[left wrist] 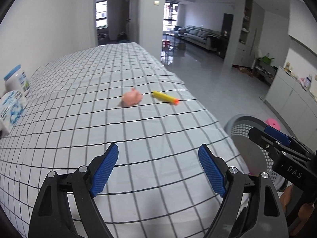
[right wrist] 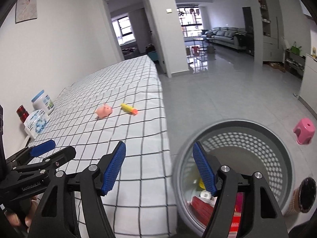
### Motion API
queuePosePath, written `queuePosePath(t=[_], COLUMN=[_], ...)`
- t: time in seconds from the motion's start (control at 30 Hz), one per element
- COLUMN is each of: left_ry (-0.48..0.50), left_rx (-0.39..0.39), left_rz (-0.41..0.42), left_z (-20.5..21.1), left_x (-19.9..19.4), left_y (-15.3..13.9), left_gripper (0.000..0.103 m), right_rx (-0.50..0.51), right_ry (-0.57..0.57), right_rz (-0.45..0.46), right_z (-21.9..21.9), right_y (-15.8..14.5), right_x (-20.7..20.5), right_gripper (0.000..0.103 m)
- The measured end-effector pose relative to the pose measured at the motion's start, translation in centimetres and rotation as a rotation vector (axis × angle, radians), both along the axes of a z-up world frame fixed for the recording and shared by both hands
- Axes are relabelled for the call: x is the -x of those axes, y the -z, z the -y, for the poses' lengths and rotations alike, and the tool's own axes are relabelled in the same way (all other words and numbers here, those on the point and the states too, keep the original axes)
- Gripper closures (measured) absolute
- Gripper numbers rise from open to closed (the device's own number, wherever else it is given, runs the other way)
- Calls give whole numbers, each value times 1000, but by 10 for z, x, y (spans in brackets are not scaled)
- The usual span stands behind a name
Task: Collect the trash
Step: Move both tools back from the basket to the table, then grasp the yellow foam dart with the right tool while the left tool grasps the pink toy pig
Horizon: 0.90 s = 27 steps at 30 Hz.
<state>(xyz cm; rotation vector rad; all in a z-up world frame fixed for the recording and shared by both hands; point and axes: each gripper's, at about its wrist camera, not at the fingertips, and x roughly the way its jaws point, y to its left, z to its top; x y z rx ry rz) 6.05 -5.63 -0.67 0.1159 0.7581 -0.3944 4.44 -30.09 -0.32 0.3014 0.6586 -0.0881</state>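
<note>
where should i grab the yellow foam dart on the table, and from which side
Probably grip the yellow shaft of the foam dart at mid-length, coming from above with the fingers across its width. It lies flat on the checked cloth, apart from the pink pig, orange tip toward the table edge.

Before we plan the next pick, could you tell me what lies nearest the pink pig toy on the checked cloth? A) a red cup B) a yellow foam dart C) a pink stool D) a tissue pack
B: the yellow foam dart lies just right of the pink pig toy, apart from it.
</note>
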Motion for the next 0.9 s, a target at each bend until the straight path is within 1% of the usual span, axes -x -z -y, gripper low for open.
queuePosePath(t=[0.23,0.47,0.7,0.77,0.9], left_ry=[-70,-132,-169,-174,-172], left_rx=[-17,-25,-26,-37,-52], left_rz=[-10,-26,-28,-26,-19], left_z=[-18,-31,-32,-31,-30], left_x=[-17,-47,-77,-87,-104], left_y=[5,8,7,8,10], left_gripper=[22,22,21,19,19], right_rx=[9,40,87,93,104], right_ry=[-72,-136,-189,-209,-230], right_rz=[-29,-62,-101,-117,-140], right_z=[-11,-23,-30,-31,-30], right_y=[10,15,16,18,22], right_x=[-35,-73,-113,-127,-152], right_gripper=[36,36,36,36,36])
